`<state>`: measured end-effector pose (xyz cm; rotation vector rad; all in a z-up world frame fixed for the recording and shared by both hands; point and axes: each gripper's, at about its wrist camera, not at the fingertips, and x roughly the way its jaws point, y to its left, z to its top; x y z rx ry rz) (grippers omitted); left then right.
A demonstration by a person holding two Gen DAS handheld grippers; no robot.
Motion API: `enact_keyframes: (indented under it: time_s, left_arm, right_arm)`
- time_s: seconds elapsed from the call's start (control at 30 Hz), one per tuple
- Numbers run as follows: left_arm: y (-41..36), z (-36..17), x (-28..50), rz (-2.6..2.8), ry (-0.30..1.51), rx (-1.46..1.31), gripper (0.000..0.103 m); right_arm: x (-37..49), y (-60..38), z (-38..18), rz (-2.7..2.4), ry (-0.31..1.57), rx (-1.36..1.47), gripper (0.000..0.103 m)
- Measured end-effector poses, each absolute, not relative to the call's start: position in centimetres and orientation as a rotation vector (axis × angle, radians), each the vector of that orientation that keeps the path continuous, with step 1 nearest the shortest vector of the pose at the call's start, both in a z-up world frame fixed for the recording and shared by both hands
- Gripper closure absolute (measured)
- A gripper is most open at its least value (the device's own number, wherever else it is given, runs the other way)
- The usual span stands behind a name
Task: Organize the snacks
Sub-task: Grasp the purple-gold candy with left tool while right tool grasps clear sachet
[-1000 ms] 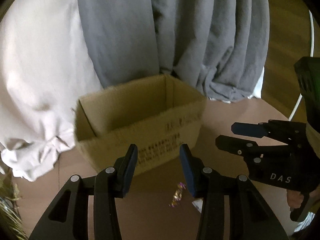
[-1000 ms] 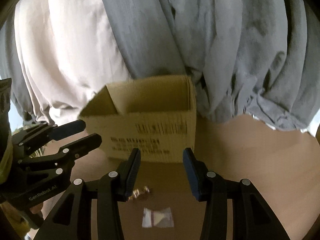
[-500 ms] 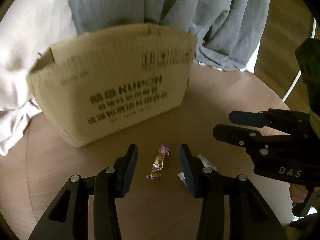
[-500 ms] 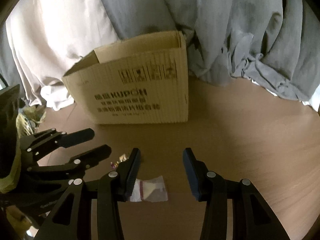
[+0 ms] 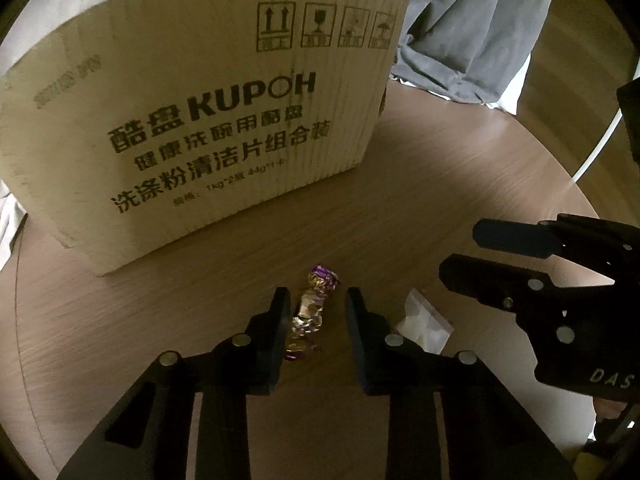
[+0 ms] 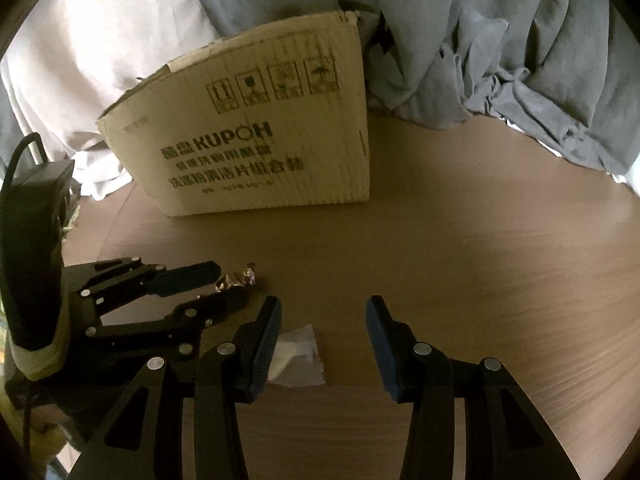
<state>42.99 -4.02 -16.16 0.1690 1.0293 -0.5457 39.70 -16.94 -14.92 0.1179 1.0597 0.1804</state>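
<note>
A purple-and-gold wrapped candy (image 5: 310, 314) lies on the round brown table, between the fingers of my open left gripper (image 5: 318, 300); it rests against the left finger. It also shows in the right wrist view (image 6: 238, 280). A small clear-white sachet (image 5: 424, 326) lies to its right, and sits by the left finger of my open right gripper (image 6: 322, 310) in the right wrist view (image 6: 298, 354). A printed cardboard box (image 5: 192, 120) stands open-topped behind the snacks; its inside is hidden.
Grey and white cloth (image 6: 480, 40) hangs behind the box. The round table (image 6: 480, 240) has its edge at the far left and right. My right gripper (image 5: 472, 252) appears at the right in the left wrist view, the left gripper (image 6: 236, 286) at the left in the right wrist view.
Both grippers have come down and forward toward the table. The left gripper now straddles the candy, and the right gripper has moved close to the sachet. The box looks nearer.
</note>
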Motion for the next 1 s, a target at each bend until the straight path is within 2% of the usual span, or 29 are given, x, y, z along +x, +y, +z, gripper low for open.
enact_keyframes:
  time_s: [0.2, 0.73, 0.77, 0.8, 0.83, 1.0]
  left_arm:
    - [-4.2, -16.8, 43.3, -0.543, 1.040, 0.183, 0.086]
    - [-0.8, -14.4, 37.9, -0.366, 0.973, 0.150, 0.086]
    - [-0.8, -14.4, 37.8, -0.359, 0.977, 0.142, 0.086]
    - [-0.3, -14.5, 37.5, -0.351, 0.981, 0.130, 0.086]
    - [0.2, -14.6, 37.3, -0.343, 0.988, 0.110, 0.086]
    - [1.0, -15.2, 37.1, -0.313, 1.005, 0.077, 0.086]
  right_arm:
    - [39.7, -17.0, -15.3, 0.177, 1.072, 0.121, 0.058]
    - [37.9, -15.5, -16.1, 0.323, 1.137, 0.126, 0.057]
    - [37.8, -15.2, -16.4, 0.332, 1.146, 0.119, 0.056]
    - [37.7, -14.9, -16.7, 0.340, 1.158, 0.117, 0.047]
    - [37.7, -14.7, -16.9, 0.347, 1.162, 0.120, 0.042]
    - [37.7, -13.4, -17.6, 0.353, 1.150, 0.067, 0.042]
